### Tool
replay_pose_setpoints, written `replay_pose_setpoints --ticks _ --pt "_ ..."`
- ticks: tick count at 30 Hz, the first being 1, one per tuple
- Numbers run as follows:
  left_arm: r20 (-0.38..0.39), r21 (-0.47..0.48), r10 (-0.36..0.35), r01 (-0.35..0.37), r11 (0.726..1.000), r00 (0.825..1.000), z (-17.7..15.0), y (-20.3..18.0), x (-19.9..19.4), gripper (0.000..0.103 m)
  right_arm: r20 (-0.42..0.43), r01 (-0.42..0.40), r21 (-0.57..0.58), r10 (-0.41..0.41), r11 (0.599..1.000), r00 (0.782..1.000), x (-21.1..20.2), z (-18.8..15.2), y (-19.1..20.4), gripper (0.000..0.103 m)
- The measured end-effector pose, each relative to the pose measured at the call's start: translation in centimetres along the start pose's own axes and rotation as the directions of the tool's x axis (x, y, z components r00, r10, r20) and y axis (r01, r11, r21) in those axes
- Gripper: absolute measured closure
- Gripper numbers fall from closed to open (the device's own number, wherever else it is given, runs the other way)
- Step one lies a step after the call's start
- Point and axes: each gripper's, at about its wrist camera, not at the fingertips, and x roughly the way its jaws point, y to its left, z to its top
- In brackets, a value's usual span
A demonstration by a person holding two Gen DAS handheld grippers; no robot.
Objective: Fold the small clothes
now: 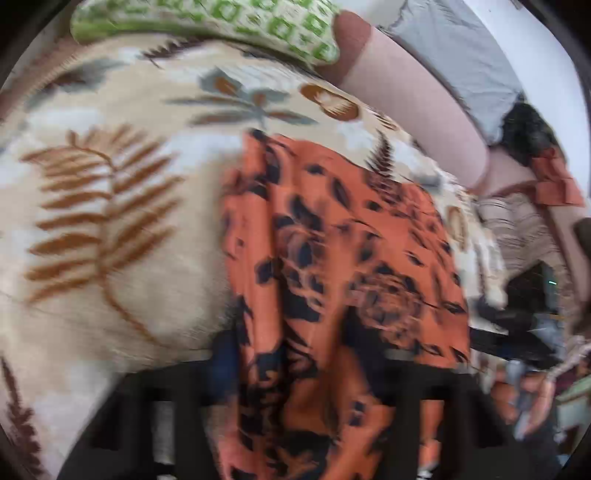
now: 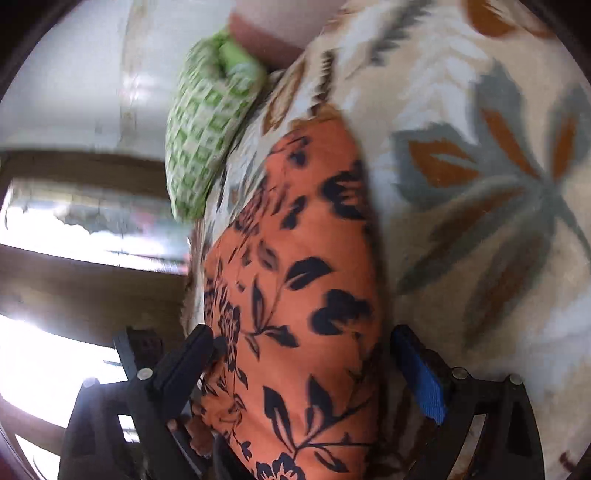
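Nearest the lens in both views is the orange cloth with black flowers [image 2: 295, 295], bunched up between the fingers of each tool. In the right wrist view the right tool [image 2: 303, 354] stands fairly wide, its black finger [image 2: 184, 365] touching the cloth's edge and the blue pad [image 2: 424, 384] just beside the other edge; whether it grips cannot be told. In the blurred left wrist view the left tool [image 1: 295, 369] has the cloth [image 1: 332, 258] running down between its dark fingers, about half closed; a firm hold cannot be told. Beyond both tools the cloth lies on a bedspread with a leaf print [image 1: 110, 221]. Further ahead of the left tool sits a green patterned pillow [image 1: 221, 22], which in the right wrist view [image 2: 203, 129] lies ahead and to the left.
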Motion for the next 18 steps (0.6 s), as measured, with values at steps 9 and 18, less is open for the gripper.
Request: replay_pose_setpoints --ticks 9,18 --pt "0.071 0.095 0.014 -0.021 0.995 0.997 0.2 -3.7 -2.5 0.077 0.009 0.09 -0.148 -0.09 0.985 0.996 -1.0 0.5 4.6 0.069" --pt "0.227 0.191 -0.028 -0.017 0.981 0.974 3.8 -14.0 -5.6 0.077 0.181 0.105 -0.288 -0.054 0.952 0.982 -11.6 4.2 8.4 0.069"
